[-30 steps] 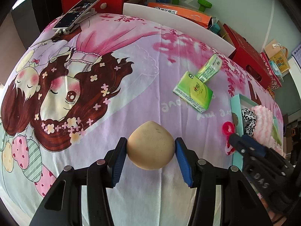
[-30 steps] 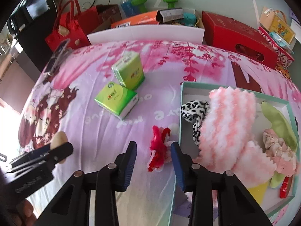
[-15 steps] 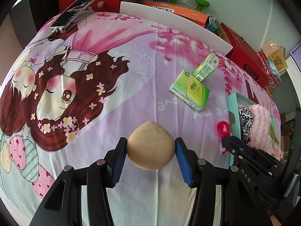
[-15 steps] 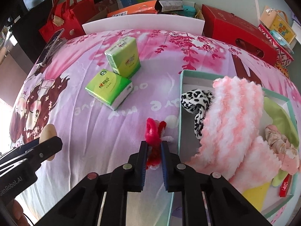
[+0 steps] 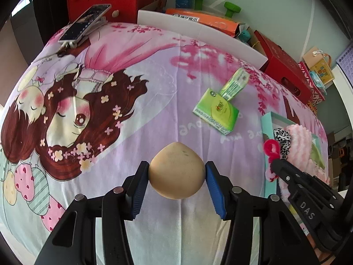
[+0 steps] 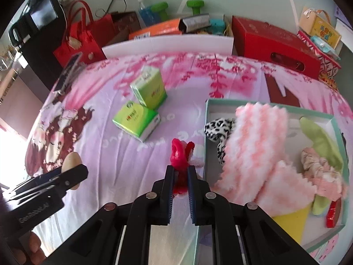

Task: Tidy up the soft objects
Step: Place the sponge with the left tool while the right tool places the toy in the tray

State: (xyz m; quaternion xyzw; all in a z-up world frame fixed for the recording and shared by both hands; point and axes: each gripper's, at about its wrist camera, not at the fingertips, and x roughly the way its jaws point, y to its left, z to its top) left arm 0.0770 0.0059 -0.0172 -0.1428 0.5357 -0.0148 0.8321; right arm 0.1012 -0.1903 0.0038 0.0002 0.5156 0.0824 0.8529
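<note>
A: Where is the red scrunchie [image 6: 180, 167] right now?

B: Pinched between the blue pads of the right tongs [image 6: 180, 177]. The jaws are almost fully together, squeezing its lower part, while its fuzzy loops poke out past the tips. It sits just left of the teal box [image 6: 206, 119], near that box's left wall.

A: And the other pair?

B: The left tongs [image 5: 176, 173] stand about half open, both pads pressed against the sides of a beige teardrop sponge [image 5: 176, 170]. The sponge's point faces away from the camera, and it fills the gap from pad to pad.

A: What is already in the box?

B: A pink-and-white fluffy cloth [image 6: 253, 145], a leopard-print scrunchie [image 6: 217, 130] at its left edge, a green cloth [image 6: 320, 141] and a pale pink floral scrunchie [image 6: 317, 165] further right.

A: Anything loose on the desk?

B: Two green tissue packs [image 6: 143, 108] lie touching each other on the cartoon-print sheet [image 5: 132, 70], well apart from both tongs. A phone [image 5: 85, 24] rests at the far left corner.
</note>
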